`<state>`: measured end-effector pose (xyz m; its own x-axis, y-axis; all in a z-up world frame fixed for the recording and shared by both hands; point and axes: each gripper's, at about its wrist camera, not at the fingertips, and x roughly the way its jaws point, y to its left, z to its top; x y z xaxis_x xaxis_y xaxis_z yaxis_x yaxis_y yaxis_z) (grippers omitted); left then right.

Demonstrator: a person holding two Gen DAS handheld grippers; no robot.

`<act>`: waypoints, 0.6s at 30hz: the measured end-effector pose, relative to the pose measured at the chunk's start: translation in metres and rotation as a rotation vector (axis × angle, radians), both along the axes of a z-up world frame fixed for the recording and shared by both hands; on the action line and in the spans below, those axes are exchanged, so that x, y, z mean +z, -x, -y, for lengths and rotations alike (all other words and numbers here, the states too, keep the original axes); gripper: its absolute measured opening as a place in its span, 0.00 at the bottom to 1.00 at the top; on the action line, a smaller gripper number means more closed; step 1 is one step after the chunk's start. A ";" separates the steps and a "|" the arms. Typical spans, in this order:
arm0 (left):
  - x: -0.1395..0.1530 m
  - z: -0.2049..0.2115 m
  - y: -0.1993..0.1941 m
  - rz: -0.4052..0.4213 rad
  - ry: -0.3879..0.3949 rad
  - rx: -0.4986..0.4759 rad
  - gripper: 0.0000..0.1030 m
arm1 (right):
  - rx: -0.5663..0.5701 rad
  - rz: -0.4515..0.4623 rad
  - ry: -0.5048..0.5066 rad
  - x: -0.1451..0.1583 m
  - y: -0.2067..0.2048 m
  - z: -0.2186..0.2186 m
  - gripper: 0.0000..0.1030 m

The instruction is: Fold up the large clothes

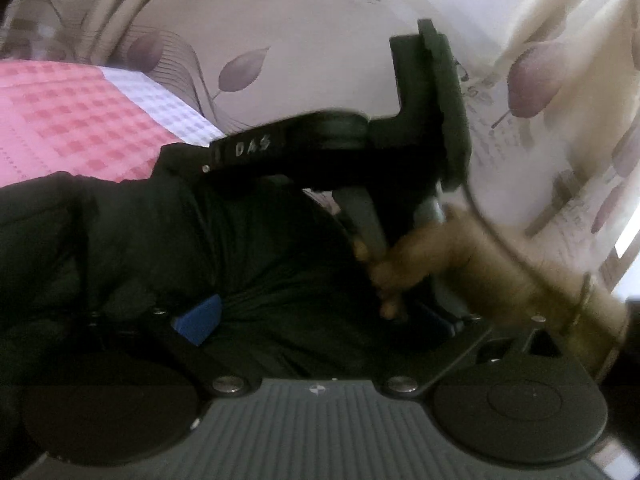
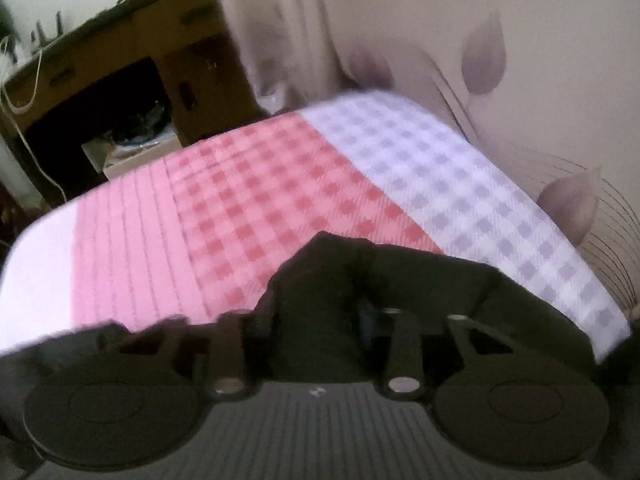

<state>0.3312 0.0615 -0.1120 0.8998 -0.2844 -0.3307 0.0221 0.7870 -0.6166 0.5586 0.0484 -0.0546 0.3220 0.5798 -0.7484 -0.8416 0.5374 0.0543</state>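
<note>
A large black padded garment [image 1: 168,248] lies bunched on a pink and white checked bed cover [image 1: 60,116]. My left gripper [image 1: 312,320] has the black fabric filling the space between its fingers; one blue pad [image 1: 198,318] shows at the left, the right one is hidden. The right gripper's body [image 1: 424,120] and the hand holding it [image 1: 404,268] cross in front, just above the garment. In the right wrist view my right gripper [image 2: 320,320] is shut on a raised fold of the black garment [image 2: 320,280] over the checked cover [image 2: 240,200].
A cream curtain with purple leaf print [image 1: 280,32] hangs behind the bed and also shows in the right wrist view [image 2: 500,60]. A brown wooden desk [image 2: 132,56] with a dark recess stands beyond the bed's far edge at the left.
</note>
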 end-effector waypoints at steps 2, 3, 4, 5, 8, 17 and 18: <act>0.001 0.002 0.002 -0.004 -0.014 0.015 0.98 | -0.022 0.068 -0.024 -0.005 0.006 0.000 0.19; 0.001 0.003 0.002 -0.008 -0.025 0.023 0.98 | -0.041 0.093 -0.034 -0.007 0.004 0.001 0.19; 0.001 0.003 0.003 -0.018 -0.038 0.035 0.97 | -0.059 0.110 -0.043 -0.012 -0.001 -0.002 0.18; 0.001 0.005 0.004 -0.032 -0.055 0.048 0.96 | -0.084 0.109 -0.072 -0.020 -0.006 0.001 0.17; 0.002 0.005 0.005 -0.031 -0.063 0.048 0.98 | -0.098 0.093 -0.136 -0.029 -0.013 0.007 0.17; 0.000 -0.002 0.004 -0.020 -0.012 0.051 0.99 | -0.192 -0.070 -0.445 0.035 0.020 0.109 0.61; 0.000 -0.002 0.004 -0.020 -0.012 0.052 0.99 | -0.196 -0.034 -0.447 0.043 0.041 0.129 0.60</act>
